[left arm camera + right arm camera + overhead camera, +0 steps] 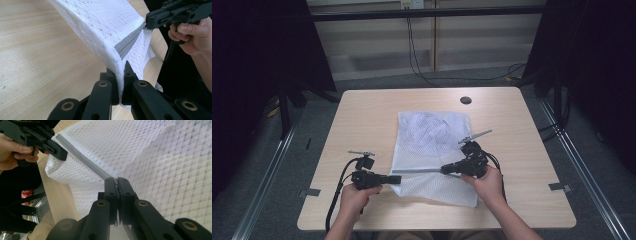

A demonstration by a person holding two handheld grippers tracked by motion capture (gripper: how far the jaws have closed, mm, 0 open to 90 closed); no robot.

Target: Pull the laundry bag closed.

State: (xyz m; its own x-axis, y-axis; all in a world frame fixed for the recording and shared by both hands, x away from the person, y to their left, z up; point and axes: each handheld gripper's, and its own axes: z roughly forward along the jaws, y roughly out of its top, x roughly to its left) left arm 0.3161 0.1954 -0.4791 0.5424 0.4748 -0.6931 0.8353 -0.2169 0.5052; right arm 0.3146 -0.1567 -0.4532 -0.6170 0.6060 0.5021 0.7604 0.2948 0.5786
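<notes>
Both grippers, left (396, 178) at nine o'clock and right (446, 169) at three, pinch shut the mesh bag's (432, 132) grey zipper (419, 171); light, floppy, best held by that stiffer edge.

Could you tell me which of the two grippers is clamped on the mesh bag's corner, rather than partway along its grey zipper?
The left gripper: its jaws pinch the white mesh bag at the corner where the grey zipper ends. The right gripper is shut on the zipper line itself, farther along.

Dim, even light; dark edges
</notes>
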